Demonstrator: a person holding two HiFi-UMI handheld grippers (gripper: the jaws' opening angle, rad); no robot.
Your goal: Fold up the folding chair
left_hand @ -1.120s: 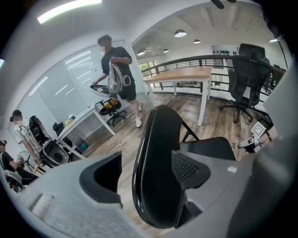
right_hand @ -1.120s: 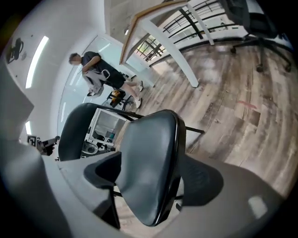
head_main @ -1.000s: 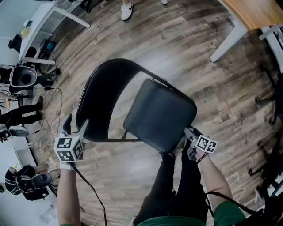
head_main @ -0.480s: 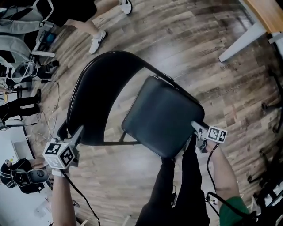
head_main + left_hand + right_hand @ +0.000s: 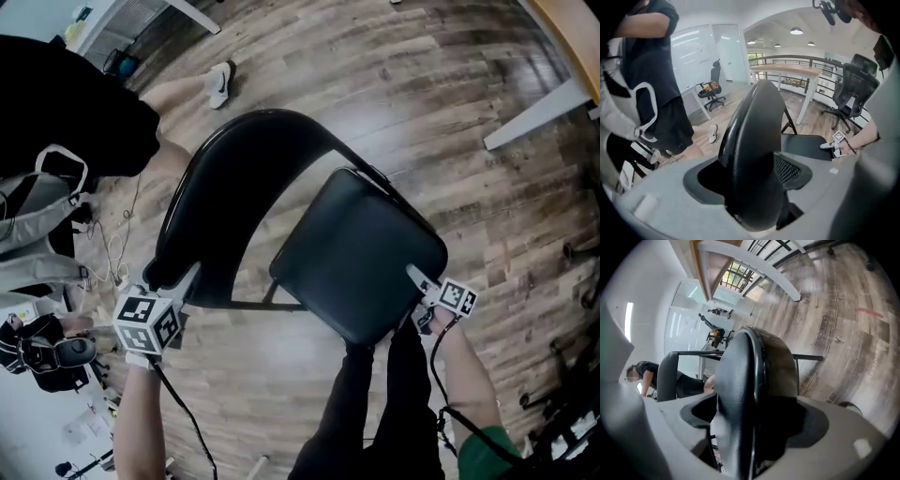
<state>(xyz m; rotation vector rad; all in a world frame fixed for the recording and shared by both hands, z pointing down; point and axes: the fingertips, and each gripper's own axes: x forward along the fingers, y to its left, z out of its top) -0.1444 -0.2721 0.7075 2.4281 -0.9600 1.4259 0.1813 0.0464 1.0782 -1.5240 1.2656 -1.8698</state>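
A black folding chair stands unfolded on the wood floor, its curved backrest (image 5: pixel 216 206) at the left and its padded seat (image 5: pixel 361 253) at the right. My left gripper (image 5: pixel 173 281) is shut on the backrest's top edge; in the left gripper view the backrest (image 5: pixel 754 154) fills the jaws of that gripper (image 5: pixel 754 187). At the seat's near right corner my right gripper (image 5: pixel 417 281) is clamped on the rim. Its jaws have just been closing a little, with the seat edge (image 5: pixel 754 380) between them and filling the right gripper (image 5: pixel 754 437).
A person in black (image 5: pixel 75 103) with a white shoe (image 5: pixel 222 82) stands close at the upper left. Cables and gear (image 5: pixel 56 347) lie at the left. A white table leg (image 5: pixel 544 112) is at the upper right. My legs (image 5: pixel 375 412) are just behind the seat.
The person in black has come closer at the upper left. Both grippers stay at the same spots on the chair and have sunk slightly with it.
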